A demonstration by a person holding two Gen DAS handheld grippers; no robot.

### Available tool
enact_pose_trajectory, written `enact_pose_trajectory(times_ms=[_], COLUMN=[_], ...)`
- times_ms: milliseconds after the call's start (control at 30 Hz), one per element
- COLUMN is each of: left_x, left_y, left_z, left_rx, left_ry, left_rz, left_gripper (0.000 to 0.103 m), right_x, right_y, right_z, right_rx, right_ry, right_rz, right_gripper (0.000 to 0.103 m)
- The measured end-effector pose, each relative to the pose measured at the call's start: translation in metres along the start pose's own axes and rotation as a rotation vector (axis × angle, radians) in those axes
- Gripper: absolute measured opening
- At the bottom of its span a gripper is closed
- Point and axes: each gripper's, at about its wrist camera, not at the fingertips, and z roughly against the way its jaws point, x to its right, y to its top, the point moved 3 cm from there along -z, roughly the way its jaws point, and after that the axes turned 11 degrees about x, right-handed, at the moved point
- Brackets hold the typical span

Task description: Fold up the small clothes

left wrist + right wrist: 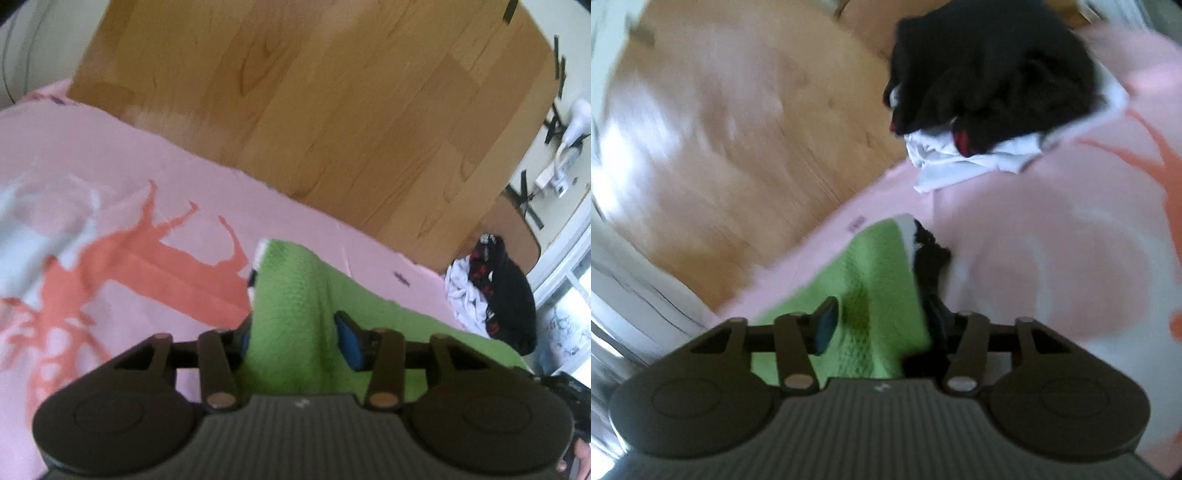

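Note:
A fuzzy green garment (291,295) with a white and black trim lies on a pink cloth (122,173) printed with orange and white deer. My left gripper (295,338) has its blue-padded fingers on either side of a raised fold of the green garment and is shut on it. In the right wrist view my right gripper (879,325) grips another part of the green garment (875,266), with the black trim by the right finger. Both views are blurred by motion.
A pile of black, white and red clothes (491,291) lies at the pink cloth's edge; it also shows in the right wrist view (990,81). The wooden tabletop (314,92) extends beyond the cloth. A white lamp (572,125) stands past the table edge.

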Motion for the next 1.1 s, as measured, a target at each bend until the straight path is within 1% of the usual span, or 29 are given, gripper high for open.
enact_pose_trajectory(times_ms=[33,100,133,200,267,300,367,400,433,467,500,533,567,600,667,700,733,800,867,900,933,967,1067,1100], left_x=[-0.002,-0.004,-0.001,0.013,0.034,0.046,0.064,0.070,0.073,0.074,0.072,0.068,0.062,0.058,0.054,0.050,0.043,0.030,0.007,-0.004,-0.017,-0.031,-0.059,-0.064], left_y=[0.004,0.016,0.021,0.031,0.033,0.030,0.019,0.011,0.001,-0.010,-0.022,-0.033,-0.045,-0.047,-0.044,-0.039,-0.032,-0.012,0.006,0.014,0.021,0.026,0.030,0.029], left_z=[0.008,0.030,0.041,0.053,0.057,0.054,0.042,0.032,0.021,0.009,-0.004,-0.015,-0.025,-0.023,-0.018,-0.012,-0.001,0.028,0.063,0.075,0.087,0.098,0.116,0.118], left_rx=[0.023,0.081,0.106,0.123,0.109,0.092,0.040,0.006,-0.033,-0.082,-0.140,-0.195,-0.231,-0.205,-0.222,-0.214,-0.191,-0.092,0.012,0.049,0.081,0.108,0.126,0.120], left_ry=[0.002,-0.005,-0.018,-0.076,-0.158,-0.204,-0.262,-0.279,-0.283,-0.270,-0.238,-0.189,-0.148,-0.169,-0.175,-0.177,-0.180,-0.190,-0.173,-0.153,-0.126,-0.093,-0.014,0.000], left_rz=[0.012,0.047,0.059,0.046,0.013,-0.004,-0.030,-0.040,-0.049,-0.054,-0.061,-0.073,-0.076,-0.059,-0.023,0.004,0.020,0.038,0.073,0.093,0.114,0.134,0.176,0.191], left_gripper=[0.042,0.042,0.041,0.041,0.040,0.039,0.033,0.030,0.024,0.016,0.013,0.008,0.005,0.005,0.005,0.005,0.005,0.009,0.024,0.027,0.029,0.029,0.029,0.029], right_x=[0.002,0.005,0.006,0.008,0.005,0.002,-0.004,-0.007,-0.010,-0.010,-0.013,-0.021,-0.034,-0.049,-0.092,-0.115,-0.139,-0.188,-0.231,-0.245,-0.254,-0.259,-0.250,-0.247], right_y=[-0.001,-0.004,-0.007,-0.012,-0.016,-0.019,-0.022,-0.023,-0.026,-0.029,-0.031,-0.029,-0.026,-0.022,-0.017,-0.019,-0.023,-0.041,-0.075,-0.092,-0.111,-0.133,-0.194,-0.202], right_z=[0.009,0.024,0.028,0.033,0.024,0.021,0.016,0.012,0.008,0.004,0.005,0.008,0.012,0.016,0.020,0.019,0.017,0.007,-0.012,-0.025,-0.042,-0.064,-0.120,-0.126], right_rx=[0.012,0.001,-0.010,-0.030,-0.043,-0.032,-0.017,-0.014,-0.024,-0.054,-0.052,-0.043,-0.031,-0.018,-0.012,-0.018,-0.031,-0.068,-0.115,-0.145,-0.187,-0.248,-0.400,-0.378], right_ry=[0.011,0.001,-0.004,0.001,-0.005,-0.014,-0.022,-0.030,-0.040,-0.051,-0.063,-0.064,-0.045,-0.016,0.057,0.087,0.117,0.184,0.238,0.258,0.274,0.280,0.260,0.297], right_rz=[-0.001,0.014,0.019,0.022,0.020,0.035,0.059,0.072,0.081,0.076,0.074,0.094,0.119,0.143,0.213,0.260,0.315,0.449,0.586,0.630,0.654,0.656,0.655,0.651], right_gripper=[0.068,0.068,0.069,0.069,0.069,0.068,0.068,0.064,0.043,0.027,0.026,0.025,0.024,0.024,0.024,0.024,0.025,0.025,0.025,0.025,0.026,0.026,0.030,0.030])
